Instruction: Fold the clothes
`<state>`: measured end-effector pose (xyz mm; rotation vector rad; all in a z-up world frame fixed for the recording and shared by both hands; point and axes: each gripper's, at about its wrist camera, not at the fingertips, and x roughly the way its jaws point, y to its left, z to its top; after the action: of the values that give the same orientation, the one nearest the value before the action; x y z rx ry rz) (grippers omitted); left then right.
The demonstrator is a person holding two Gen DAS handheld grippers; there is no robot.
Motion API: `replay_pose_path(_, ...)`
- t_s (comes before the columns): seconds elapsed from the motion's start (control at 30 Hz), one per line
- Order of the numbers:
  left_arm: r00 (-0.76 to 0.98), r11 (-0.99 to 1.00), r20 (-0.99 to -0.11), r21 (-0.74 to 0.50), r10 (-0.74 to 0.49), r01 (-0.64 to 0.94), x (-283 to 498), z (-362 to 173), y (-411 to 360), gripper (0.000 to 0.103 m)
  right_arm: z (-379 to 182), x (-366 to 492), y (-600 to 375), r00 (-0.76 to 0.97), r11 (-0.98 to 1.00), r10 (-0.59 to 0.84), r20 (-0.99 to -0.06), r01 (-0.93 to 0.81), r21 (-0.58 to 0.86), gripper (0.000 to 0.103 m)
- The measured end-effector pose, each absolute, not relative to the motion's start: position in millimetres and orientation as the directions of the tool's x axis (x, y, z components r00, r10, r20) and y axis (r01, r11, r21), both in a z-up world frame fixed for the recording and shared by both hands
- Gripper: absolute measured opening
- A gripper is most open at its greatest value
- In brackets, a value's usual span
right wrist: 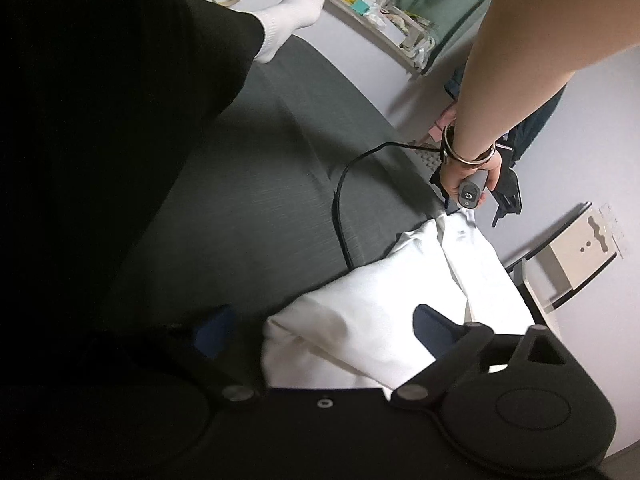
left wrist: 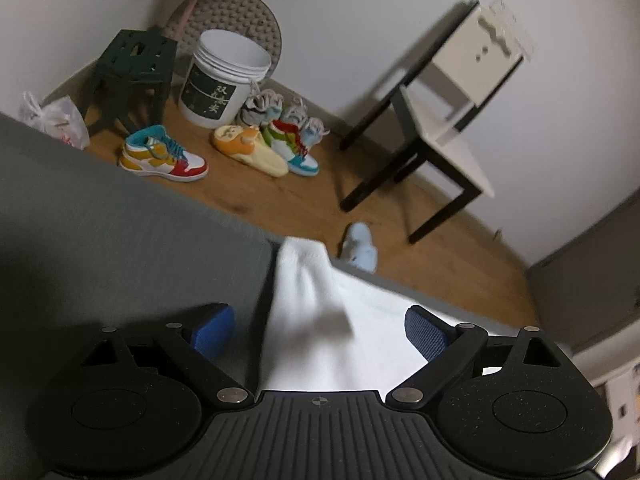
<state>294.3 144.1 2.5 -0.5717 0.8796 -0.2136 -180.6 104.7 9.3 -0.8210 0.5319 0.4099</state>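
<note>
Only the left wrist view takes in the floor past the grey bed [left wrist: 100,216]: a white bucket [left wrist: 224,80] stands there with a dark label of pale Chinese characters too blurred to read, a dark stool [left wrist: 134,60] just to its left and colourful sneakers [left wrist: 160,156] in front of it. A plastic bag [left wrist: 60,120] lies farther left of the bucket, and a black-legged chair [left wrist: 432,136] with a white seat stands well to its right.

The white garment [left wrist: 320,312] lies on the bed near its edge, well in front of the bucket, running up between the blue pads of the left tongs [left wrist: 318,330]. Those tongs are spread wide, with cloth between the pads but not pinched.

Only the right wrist view shows the person: a dark trouser leg [right wrist: 100,140] and a white sock [right wrist: 288,16] on the bed, and a bare forearm with metal bangles [right wrist: 468,152]. The hand [right wrist: 472,180] grips a grey handle marked with a power symbol, just beyond the far end of the white garment [right wrist: 400,300]. A black cable [right wrist: 340,208] curves across the bed to the garment. The right tongs [right wrist: 320,328] are also spread, with a fold of the garment bunched between the pads and neither pad pressing it.
</note>
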Motion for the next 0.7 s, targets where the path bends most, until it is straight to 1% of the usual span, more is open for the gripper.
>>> replay_pose_path(0.03,0.633,0.832,-0.663,-0.553,-0.401,-0.052,294.0,0.8,142.2,0.077,8.7,-182.6,105.6,0.797,0.621,0.135,-0.589,-0.531,-0.577,0.093)
replay_pose_path(0.1,0.633,0.851,-0.674,-0.524,-0.381,-0.045,292.9,-1.4,138.2,0.060,8.7,-181.8,106.5,0.805,0.626,0.125,-0.580,-0.517,-0.583,0.090)
replay_pose_path(0.17,0.632,0.869,-0.686,-0.493,-0.360,-0.040,292.5,-2.0,135.4,0.054,7.1,-180.5,108.0,0.813,0.631,0.116,-0.571,-0.504,-0.590,0.081)
replay_pose_path(0.2,0.628,0.866,-0.689,-0.498,-0.363,-0.046,292.9,-2.2,137.3,0.044,6.0,-179.6,108.7,0.815,0.631,0.110,-0.570,-0.500,-0.593,0.080)
replay_pose_path(0.23,0.624,0.858,-0.689,-0.510,-0.369,-0.056,293.2,-2.4,140.0,0.037,5.1,-179.9,108.9,0.818,0.631,0.104,-0.565,-0.494,-0.598,0.080)
replay_pose_path(0.3,0.620,0.851,-0.690,-0.520,-0.372,-0.068,292.5,-2.9,143.5,0.033,3.6,-181.3,108.9,0.827,0.631,0.093,-0.554,-0.479,-0.610,0.080)
replay_pose_path(0.37,0.621,0.867,-0.698,-0.494,-0.356,-0.058,290.1,-2.2,140.8,0.030,2.1,-182.8,108.9,0.836,0.631,0.082,-0.543,-0.465,-0.621,0.080)
replay_pose_path(0.43,0.622,0.891,-0.711,-0.451,-0.328,-0.046,288.8,-0.5,135.8,0.022,0.4,-184.5,109.3,0.844,0.629,0.073,-0.531,-0.453,-0.632,0.080)
replay_pose_path(0.5,0.623,0.899,-0.716,-0.436,-0.314,-0.048,288.4,0.7,133.7,0.017,-1.1,-186.3,110.9,0.850,0.626,0.072,-0.522,-0.446,-0.639,0.076)
replay_pose_path(0.53,0.625,0.897,-0.714,-0.440,-0.314,-0.052,288.2,1.3,134.1,0.012,-1.8,-185.8,112.3,0.851,0.628,0.073,-0.521,-0.445,-0.639,0.071)
replay_pose_path(0.57,0.629,0.895,-0.712,-0.442,-0.313,-0.054,287.7,1.9,134.5,0.011,-2.9,-184.3,113.9,0.851,0.628,0.072,-0.520,-0.444,-0.639,0.068)
replay_pose_path(0.67,0.633,0.891,-0.708,-0.449,-0.313,-0.061,286.3,2.4,136.1,0.007,-5.2,-178.0,117.2,0.857,0.631,0.060,-0.512,-0.430,-0.646,0.067)
replay_pose_path(0.7,0.633,0.891,-0.708,-0.451,-0.314,-0.062,285.8,2.7,136.3,0.007,-5.9,-175.5,117.9,0.858,0.633,0.053,-0.510,-0.424,-0.648,0.064)
